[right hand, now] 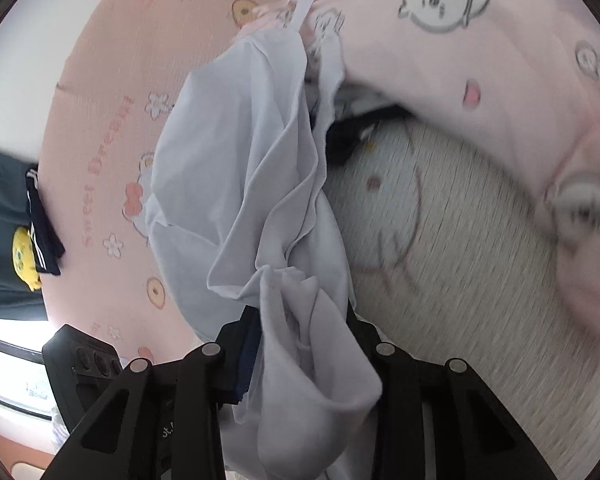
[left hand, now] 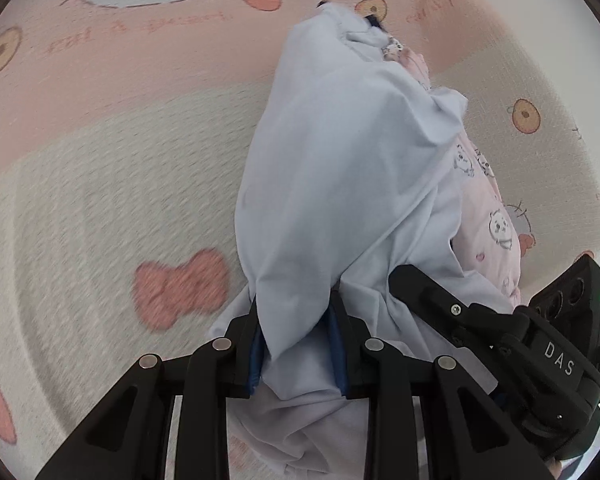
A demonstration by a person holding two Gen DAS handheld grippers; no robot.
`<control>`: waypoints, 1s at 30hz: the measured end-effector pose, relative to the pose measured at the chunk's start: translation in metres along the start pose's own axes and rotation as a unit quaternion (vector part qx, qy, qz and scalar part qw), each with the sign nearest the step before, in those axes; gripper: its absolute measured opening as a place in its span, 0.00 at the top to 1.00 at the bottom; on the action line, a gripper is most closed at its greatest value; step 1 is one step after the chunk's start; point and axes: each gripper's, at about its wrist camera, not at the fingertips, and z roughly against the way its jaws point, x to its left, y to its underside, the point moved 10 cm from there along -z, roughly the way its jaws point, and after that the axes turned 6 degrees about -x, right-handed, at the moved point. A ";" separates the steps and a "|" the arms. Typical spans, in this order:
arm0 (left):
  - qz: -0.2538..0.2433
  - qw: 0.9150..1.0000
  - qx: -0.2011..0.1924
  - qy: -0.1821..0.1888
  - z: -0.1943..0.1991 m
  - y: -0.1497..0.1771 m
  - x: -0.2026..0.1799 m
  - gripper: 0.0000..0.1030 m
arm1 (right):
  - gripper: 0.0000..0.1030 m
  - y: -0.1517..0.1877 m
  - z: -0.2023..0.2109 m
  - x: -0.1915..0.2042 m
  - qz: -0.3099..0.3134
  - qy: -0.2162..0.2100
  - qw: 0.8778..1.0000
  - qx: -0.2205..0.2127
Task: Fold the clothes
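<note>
Both tongs, left (left hand: 296, 336) and right (right hand: 300, 344), pinch bunched, soft pale-blue cloth (left hand: 340, 168).

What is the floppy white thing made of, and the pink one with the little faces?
The white garment looks like thin, soft knit cloth, maybe cotton: matte, hanging in limp folds from the left claw and the right claw. The pink garment seems thicker and slightly fuzzy, possibly fleece or brushed cotton, with printed cartoon faces; blur leaves that open.
</note>
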 end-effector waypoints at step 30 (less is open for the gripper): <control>-0.024 0.999 -0.012 -0.036 0.138 0.137 0.122 0.76 | 0.66 0.157 0.002 0.062 0.130 0.061 0.986 0.085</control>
